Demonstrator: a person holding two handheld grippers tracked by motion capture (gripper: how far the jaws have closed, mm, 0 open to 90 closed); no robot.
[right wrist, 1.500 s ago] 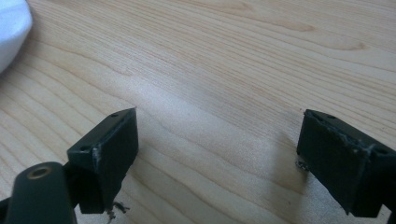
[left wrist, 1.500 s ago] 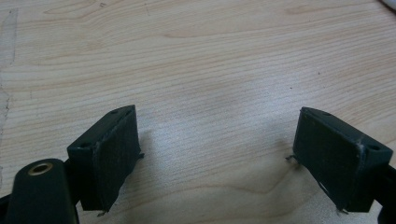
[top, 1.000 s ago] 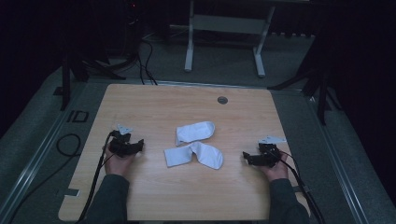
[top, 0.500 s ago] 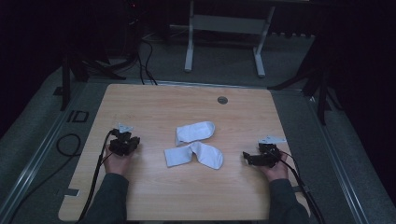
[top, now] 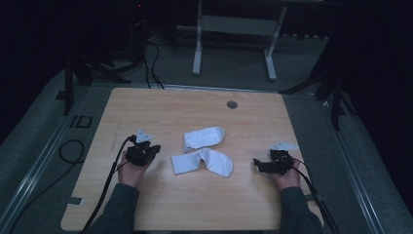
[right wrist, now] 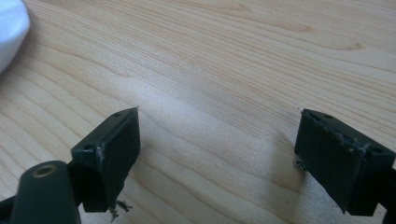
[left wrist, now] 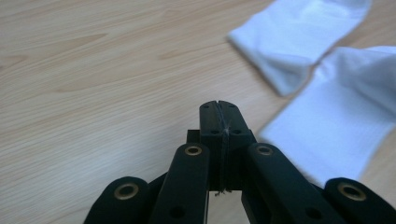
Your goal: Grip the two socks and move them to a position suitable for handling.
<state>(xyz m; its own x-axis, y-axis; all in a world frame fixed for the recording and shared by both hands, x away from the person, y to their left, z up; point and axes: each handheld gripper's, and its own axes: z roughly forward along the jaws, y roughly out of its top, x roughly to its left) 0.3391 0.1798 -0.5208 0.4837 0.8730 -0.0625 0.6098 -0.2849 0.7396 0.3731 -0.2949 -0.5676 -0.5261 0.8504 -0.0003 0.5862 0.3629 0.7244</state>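
Left gripper (top: 152, 149) jaws, splayed a second ago, now clenched empty — right gripper (top: 259, 165) released — socks (top: 203, 151) lie between on desk (top: 160, 107).

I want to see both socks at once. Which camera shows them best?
The high view: both white socks lie whole on the table, between the grippers. The left gripper view shows parts of the two socks, cut off at the edge. The right gripper view catches a white corner.

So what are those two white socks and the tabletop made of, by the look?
The upper sock and lower sock look like soft knit fabric, matte white, limp and creased. The table looks like light wood or wood-look laminate: a smooth surface with printed-looking grain lines.
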